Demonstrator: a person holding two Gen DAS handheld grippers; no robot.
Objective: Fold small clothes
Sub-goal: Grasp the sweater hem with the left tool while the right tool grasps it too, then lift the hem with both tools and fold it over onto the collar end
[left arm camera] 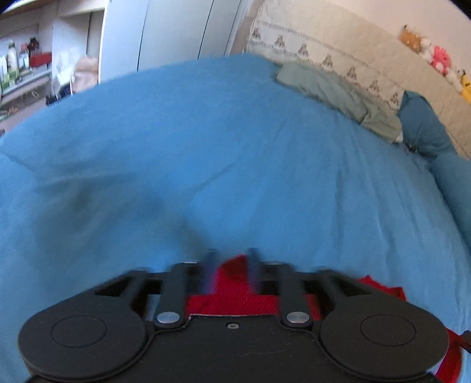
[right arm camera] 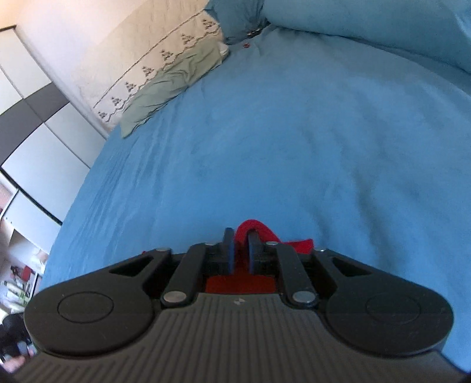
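Observation:
A small red garment (left arm camera: 235, 274) hangs from both grippers above a bed with a blue sheet (left arm camera: 206, 147). In the left wrist view my left gripper (left arm camera: 232, 262) has its fingers close together with red cloth between them; the view is blurred. More red cloth shows to the right below the gripper body. In the right wrist view my right gripper (right arm camera: 240, 240) is shut on a fold of the red garment (right arm camera: 254, 228), which sticks out past the fingertips. Most of the garment is hidden under the gripper bodies.
A folded grey-green cloth (left arm camera: 338, 94) (right arm camera: 173, 85) lies at the far side of the bed by a cream quilted headboard (left arm camera: 353, 53). Blue pillows (left arm camera: 426, 126) (right arm camera: 382, 26) lie nearby. Soft toys (left arm camera: 435, 59) sit on the headboard. Wardrobe doors (left arm camera: 164, 32) and shelves (left arm camera: 23, 67) stand beyond.

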